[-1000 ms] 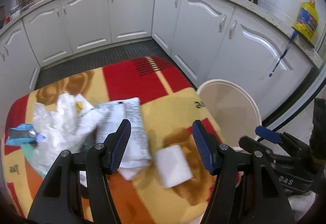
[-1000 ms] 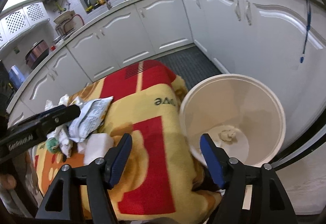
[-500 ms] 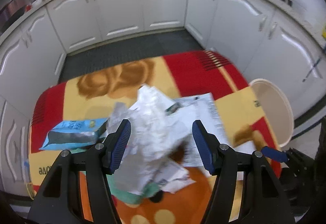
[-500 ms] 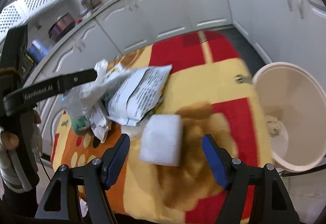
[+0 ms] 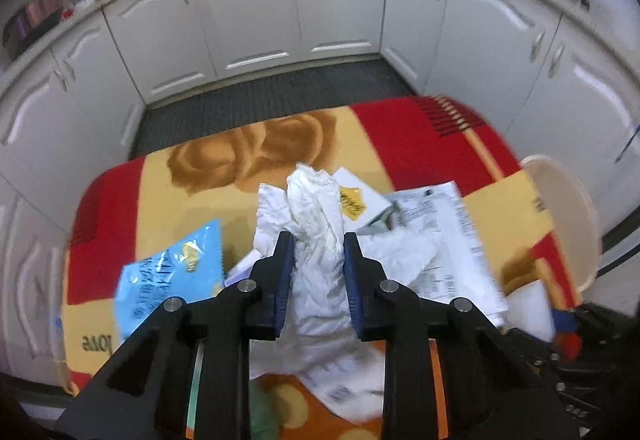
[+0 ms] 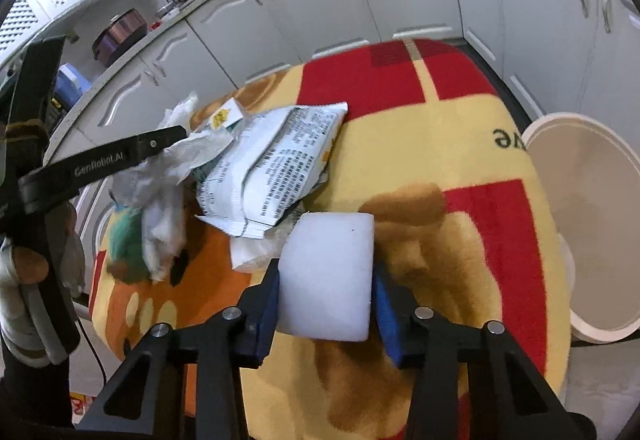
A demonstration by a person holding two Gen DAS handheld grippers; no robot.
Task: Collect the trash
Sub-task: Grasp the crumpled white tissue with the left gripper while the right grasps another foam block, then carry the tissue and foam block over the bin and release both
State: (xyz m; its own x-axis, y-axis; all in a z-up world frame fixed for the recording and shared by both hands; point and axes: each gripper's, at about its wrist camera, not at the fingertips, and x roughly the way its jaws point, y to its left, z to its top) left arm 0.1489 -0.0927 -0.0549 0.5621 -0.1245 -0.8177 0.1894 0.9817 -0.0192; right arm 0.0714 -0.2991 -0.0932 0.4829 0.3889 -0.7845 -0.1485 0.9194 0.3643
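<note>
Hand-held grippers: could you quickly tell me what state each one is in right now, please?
Left hand-held gripper: shut on the crumpled white plastic bag.
Right hand-held gripper: jaws closing, pads pressing on the white foam block.

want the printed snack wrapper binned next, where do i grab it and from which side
Take the printed snack wrapper by its crimped near end, coming from above on the bin side. It lies flat, and that edge sticks out free of the pile.

bin point(image 6: 592, 224) cut off, pouch point(image 5: 168, 280) print blurred
</note>
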